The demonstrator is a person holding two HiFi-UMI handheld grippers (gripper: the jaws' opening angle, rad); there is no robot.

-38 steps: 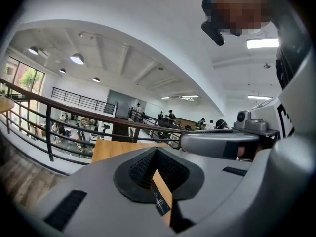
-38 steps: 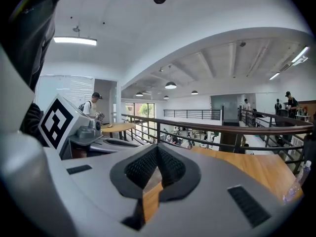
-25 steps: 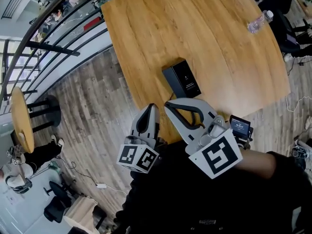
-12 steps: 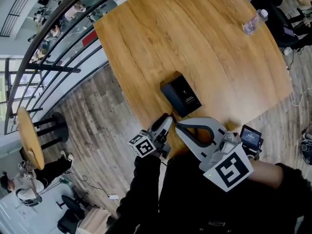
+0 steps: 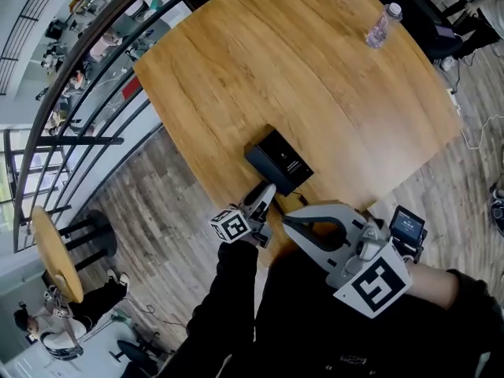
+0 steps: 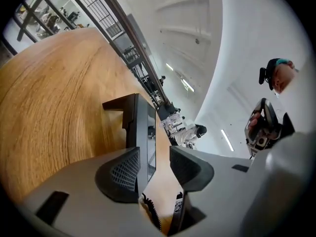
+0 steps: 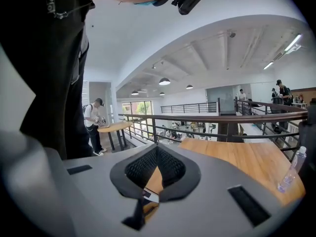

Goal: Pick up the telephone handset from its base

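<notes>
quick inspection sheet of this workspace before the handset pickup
surface: wooden table, round-cornered
job's things: black telephone by the table's near edge; handset not told apart from base
clutter: water bottle at the far corner
grippers: left gripper jaws opening, telephone's edge in the gap, not pressed; right gripper shut, empty
cables: coiled cord under the left gripper's jaws; white cable on the floor
surroundings: railing, wood floor, people beyond the railing

Black telephone [image 5: 279,162], honey wood-grain table [image 5: 315,61], grey-brown plank floor [image 5: 169,211]
</notes>
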